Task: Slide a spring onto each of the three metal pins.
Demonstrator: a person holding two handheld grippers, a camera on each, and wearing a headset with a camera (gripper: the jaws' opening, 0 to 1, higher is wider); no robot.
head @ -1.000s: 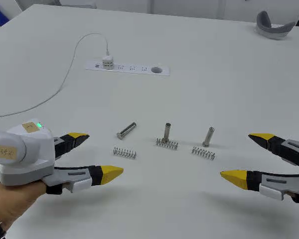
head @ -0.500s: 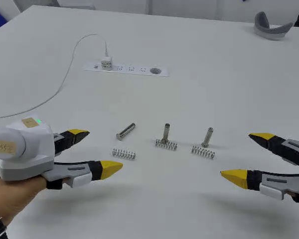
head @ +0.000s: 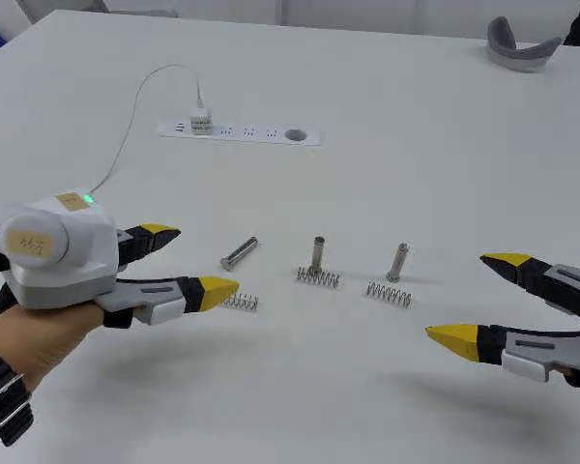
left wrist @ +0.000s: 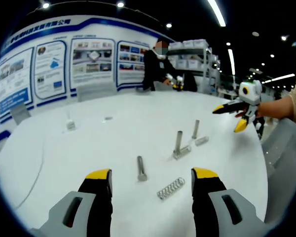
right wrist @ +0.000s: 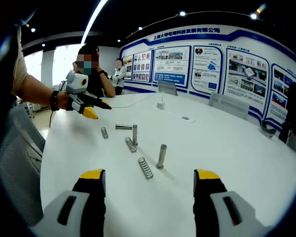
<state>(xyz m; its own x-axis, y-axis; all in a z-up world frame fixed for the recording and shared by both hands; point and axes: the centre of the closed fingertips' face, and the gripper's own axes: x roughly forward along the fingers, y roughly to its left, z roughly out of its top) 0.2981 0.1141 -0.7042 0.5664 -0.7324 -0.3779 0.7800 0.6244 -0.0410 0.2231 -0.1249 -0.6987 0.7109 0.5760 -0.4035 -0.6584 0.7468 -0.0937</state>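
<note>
left tongs (head: 208, 257), right tongs (head: 455, 296) spread near 3 pins (head: 317, 253), 3 springs (head: 388, 294); sticker (head: 30, 245) illegible.

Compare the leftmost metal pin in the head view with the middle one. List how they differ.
Pose: the leftmost silvery metal pin lies flat on its side on the white table, while the middle silvery metal pin stands upright.
Spring: the left coiled wire spring lies apart from the leftmost pin, while the middle coiled wire spring rests right at the middle pin's foot.
Shared: both look alike, and neither carries a spring yet.
</note>
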